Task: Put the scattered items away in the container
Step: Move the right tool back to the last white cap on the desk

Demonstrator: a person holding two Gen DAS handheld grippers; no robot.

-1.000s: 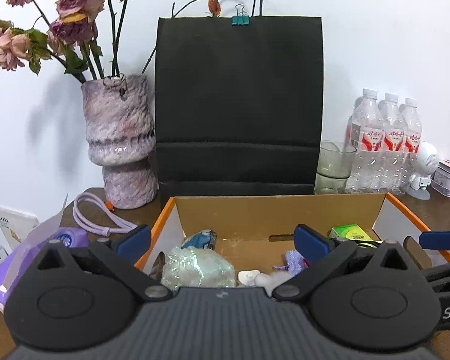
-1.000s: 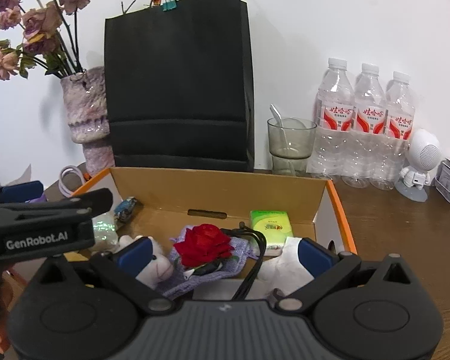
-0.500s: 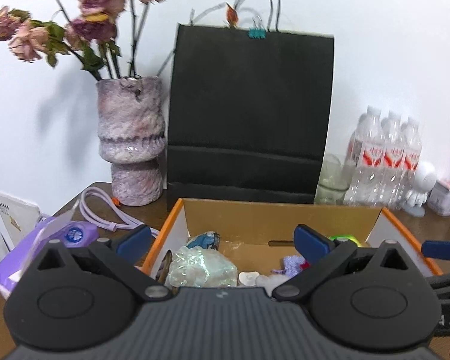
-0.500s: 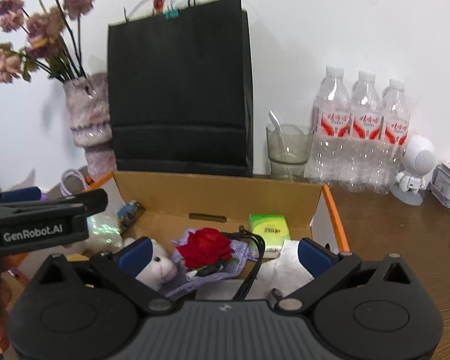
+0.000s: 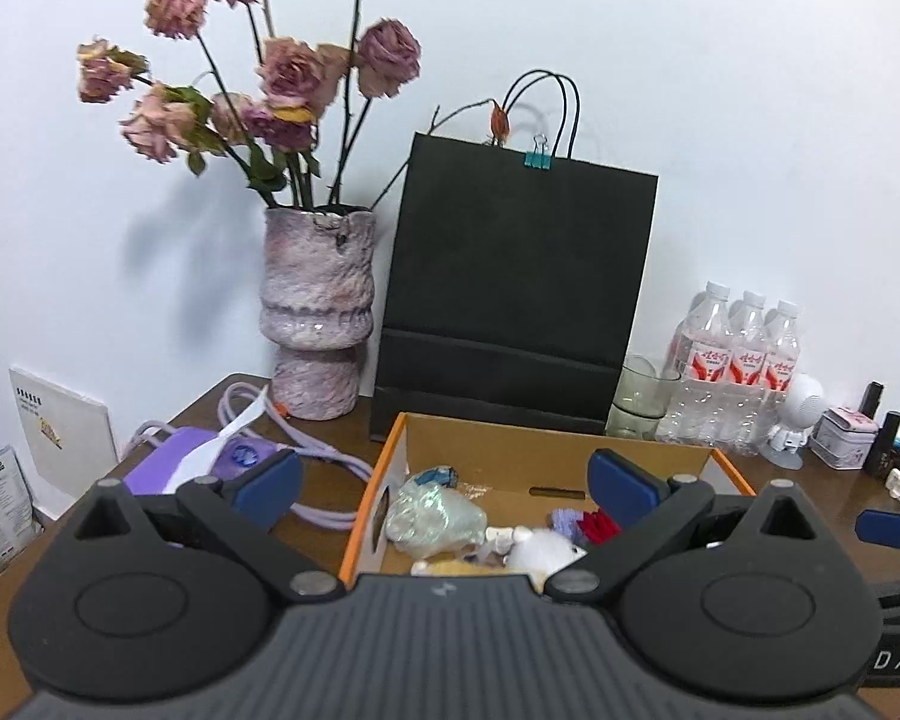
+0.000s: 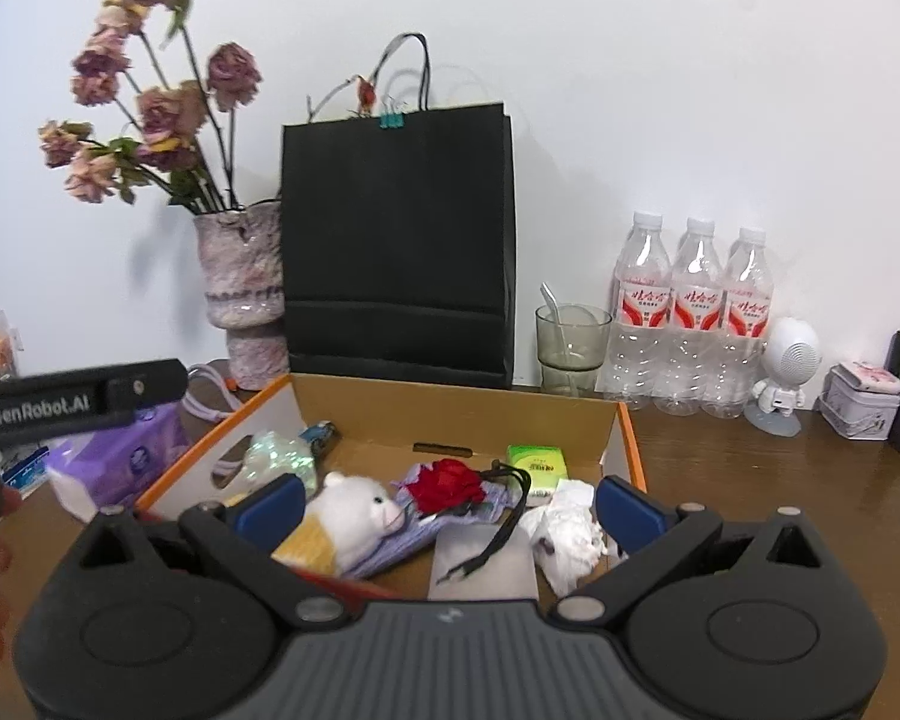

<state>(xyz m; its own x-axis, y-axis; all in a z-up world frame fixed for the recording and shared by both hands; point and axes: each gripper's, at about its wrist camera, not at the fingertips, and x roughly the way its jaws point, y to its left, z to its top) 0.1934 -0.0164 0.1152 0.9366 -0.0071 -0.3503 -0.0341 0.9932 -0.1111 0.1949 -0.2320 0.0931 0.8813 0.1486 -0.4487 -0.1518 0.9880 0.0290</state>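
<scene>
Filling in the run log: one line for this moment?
left hand-held gripper: open, empty | right hand-held gripper: open, empty | cardboard box: filled

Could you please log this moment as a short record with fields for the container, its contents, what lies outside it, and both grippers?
container: cardboard box, open top
contents: plush bear, red rose, green packet, crumpled tissue, iridescent bag
outside, left of box: purple tissue pack
left hand-held gripper: open, empty
right hand-held gripper: open, empty
</scene>
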